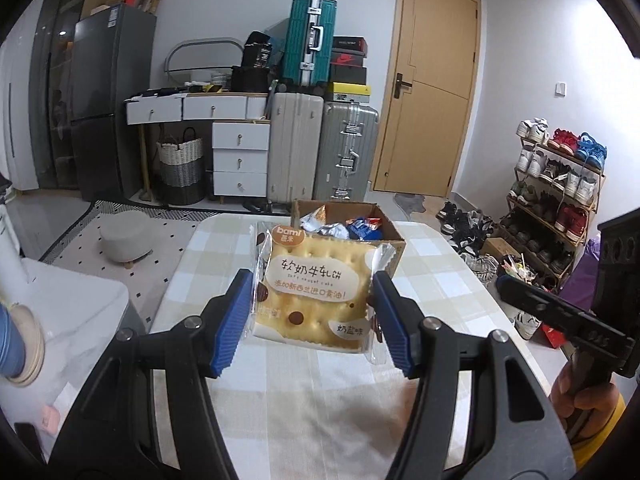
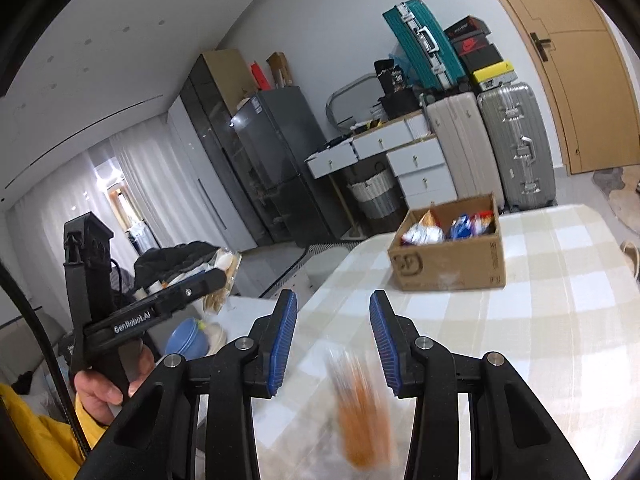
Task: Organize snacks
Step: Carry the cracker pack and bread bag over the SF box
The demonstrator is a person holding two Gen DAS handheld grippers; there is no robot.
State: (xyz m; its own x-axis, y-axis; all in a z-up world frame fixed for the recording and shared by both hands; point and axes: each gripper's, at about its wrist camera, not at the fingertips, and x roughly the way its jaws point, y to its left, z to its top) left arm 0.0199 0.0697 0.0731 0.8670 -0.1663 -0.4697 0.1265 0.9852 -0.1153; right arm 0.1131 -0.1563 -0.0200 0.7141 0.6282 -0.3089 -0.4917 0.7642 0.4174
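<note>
White walls [image 1: 224,4] close the room, with a tan door [image 1: 434,80] at the back right. Beside it three suitcases [image 1: 344,152] stack against the wall, shoeboxes [image 1: 348,60] on top. A white drawer unit [image 1: 240,158] stands left of them, a woven basket [image 1: 180,170] under the desk, then a dark fridge [image 1: 108,100]. A shoe rack [image 1: 556,196] fills the right wall. A grey stool [image 1: 124,240] sits on a dotted rug [image 1: 160,280]. Sheer curtains [image 2: 132,184] glow with daylight on the far left.
</note>
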